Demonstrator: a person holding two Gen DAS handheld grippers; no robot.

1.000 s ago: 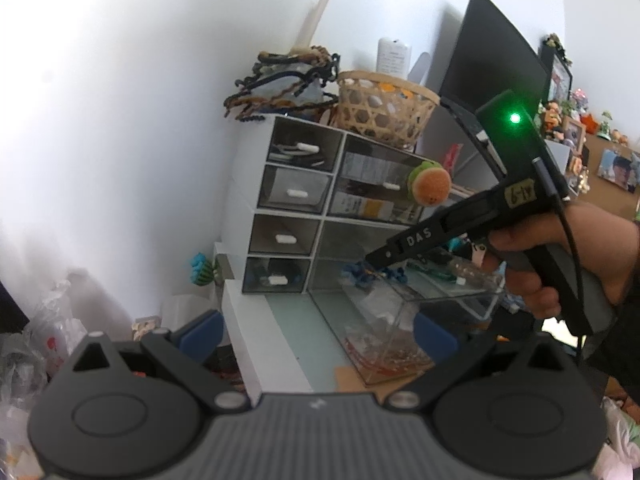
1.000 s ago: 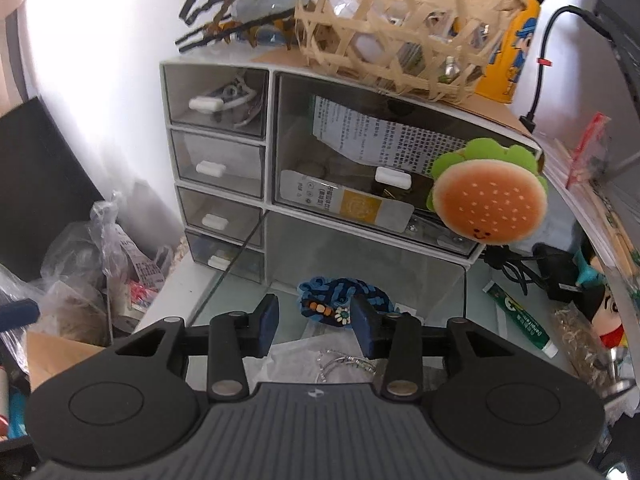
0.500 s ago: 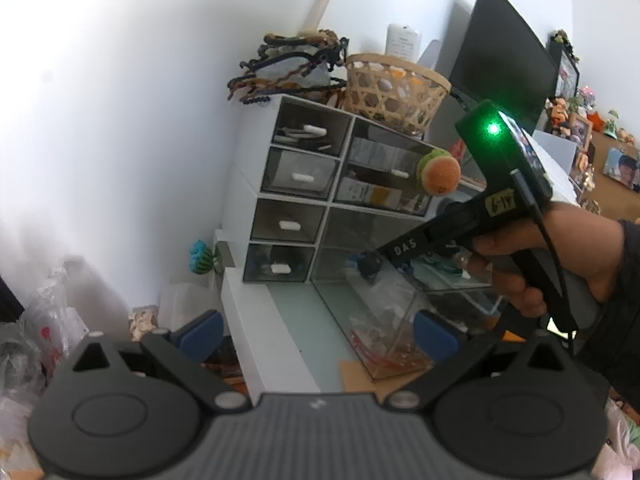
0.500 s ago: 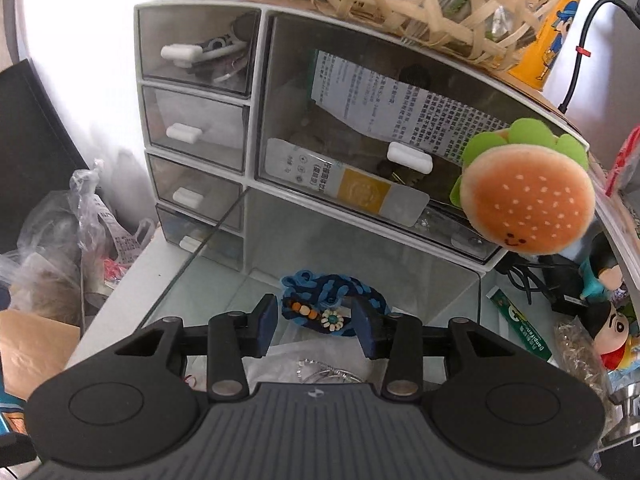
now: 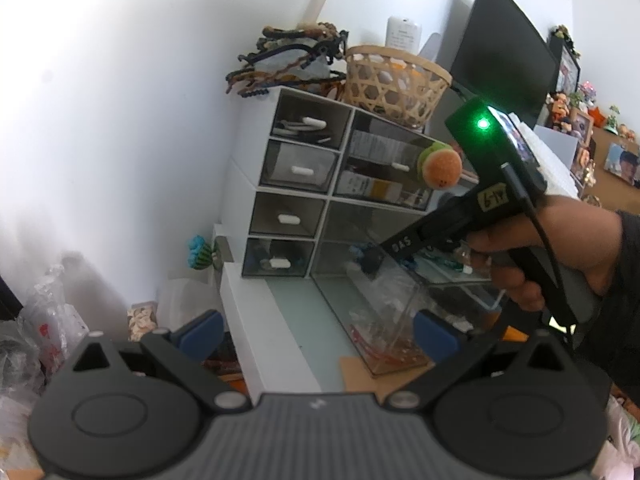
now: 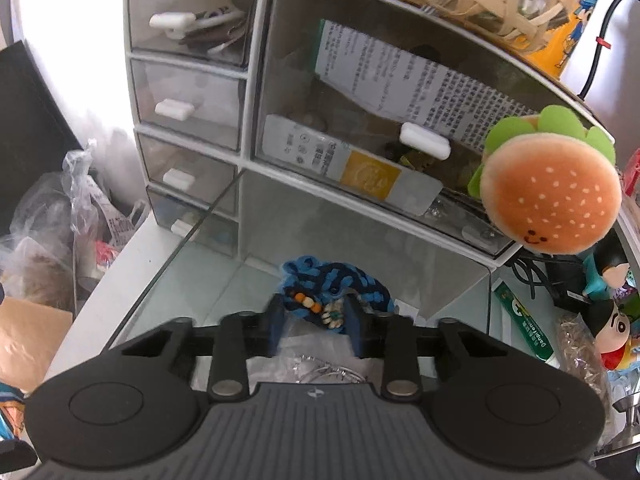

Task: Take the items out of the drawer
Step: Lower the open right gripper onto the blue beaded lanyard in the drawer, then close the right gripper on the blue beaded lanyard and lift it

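Over the tabletop (image 5: 256, 312), the left tool (image 5: 316, 330) is hanging back with its fingers spread wide and gripping nothing, while the right tool (image 5: 370, 258) is reaching down into the pulled-out clear drawer (image 5: 360, 300) at the foot of the organizer (image 5: 280, 184). Nothing appears to be out yet.

Down in the drawer (image 6: 188, 240), the right tool (image 6: 314, 322) is sitting part-open, its fingers flanking the near, beaded end of a blue braid (image 6: 332, 280) without clearly pinching it. That braid is lying flat toward the drawer's back, long axis running left to right, slightly askew. Bagged items (image 6: 320, 360) are also waiting below.
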